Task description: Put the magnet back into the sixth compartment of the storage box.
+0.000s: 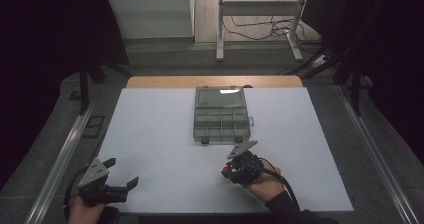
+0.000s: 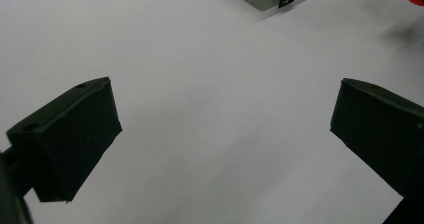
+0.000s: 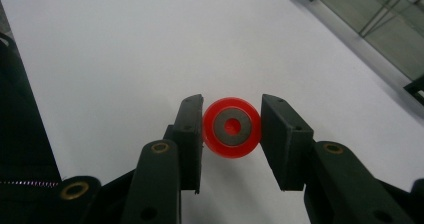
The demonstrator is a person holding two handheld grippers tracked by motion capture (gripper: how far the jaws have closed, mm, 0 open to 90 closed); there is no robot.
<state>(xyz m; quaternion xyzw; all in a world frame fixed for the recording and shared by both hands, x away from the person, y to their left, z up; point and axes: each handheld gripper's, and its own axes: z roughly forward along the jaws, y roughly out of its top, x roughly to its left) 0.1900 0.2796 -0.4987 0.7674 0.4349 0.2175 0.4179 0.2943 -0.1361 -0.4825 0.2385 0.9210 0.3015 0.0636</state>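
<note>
Two grippers over one wide white surface (image 1: 165, 134), and a clear grey plastic compartment box (image 1: 221, 115) lies open at mid-surface. Right gripper (image 3: 231, 129) clamps a small red ring with a grey metal centre (image 3: 231, 128) between its fingers, just clear of the sheet. That box sits just ahead of it, nearer this hand. Left gripper (image 2: 225, 119) hangs at the near left corner, fingers spread wide, empty, well apart from the box.

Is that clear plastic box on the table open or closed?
Open: the compartment box has its lid folded back flat, dividers exposed.
</note>
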